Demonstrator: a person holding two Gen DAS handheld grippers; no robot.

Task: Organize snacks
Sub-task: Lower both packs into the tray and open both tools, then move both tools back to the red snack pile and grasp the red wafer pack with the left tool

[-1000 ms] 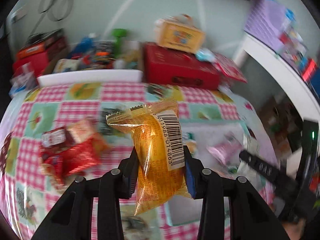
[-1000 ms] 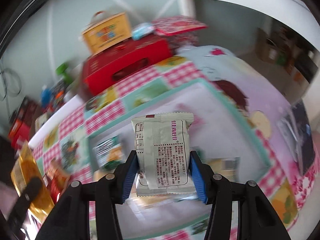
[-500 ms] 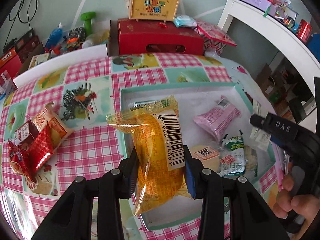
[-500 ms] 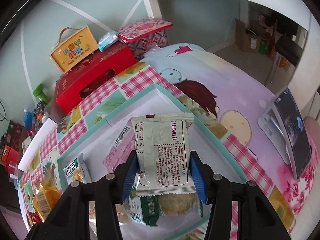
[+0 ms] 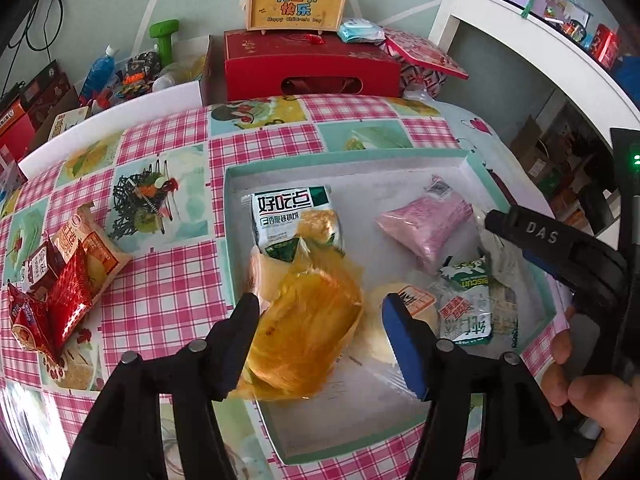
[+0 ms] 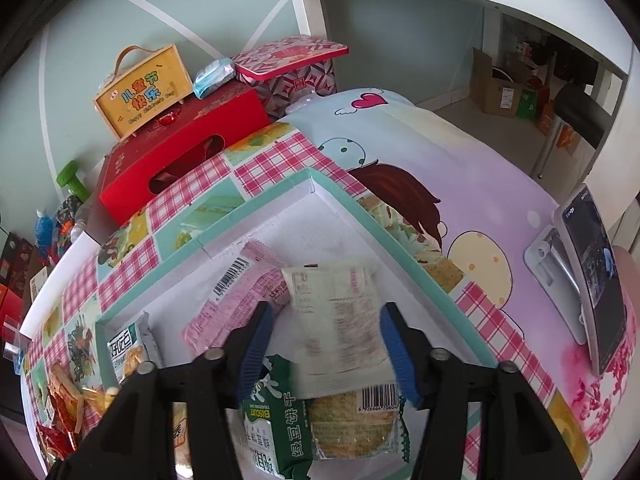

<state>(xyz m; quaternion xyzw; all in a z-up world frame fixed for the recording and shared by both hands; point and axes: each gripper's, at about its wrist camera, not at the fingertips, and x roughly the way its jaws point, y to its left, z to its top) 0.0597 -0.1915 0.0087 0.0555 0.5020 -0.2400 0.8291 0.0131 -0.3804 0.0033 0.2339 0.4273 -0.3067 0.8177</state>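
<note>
A shallow teal-rimmed white box (image 5: 352, 158) lies on the checked tablecloth and holds several snack packs. My left gripper (image 5: 320, 320) is open above it; a blurred orange packet (image 5: 304, 332) sits between its fingers, loose over the box. My right gripper (image 6: 326, 344) is open too, with a pale white packet (image 6: 336, 320) blurred between its fingers over the box (image 6: 348, 200). A pink packet (image 5: 426, 224) and a green biscuit pack (image 5: 466, 304) lie inside. Red and orange packs (image 5: 60, 276) lie on the cloth at the left.
A red gift box (image 5: 312, 66) with a yellow case (image 5: 296, 4) on top stands at the table's far edge. A phone on a stand (image 6: 592, 276) sits at the right. A white shelf (image 5: 540, 52) stands to the right.
Both grippers have opened. The orange packet and the white packet have left the fingers and are dropping into the box. Both grippers moved closer over the box.
</note>
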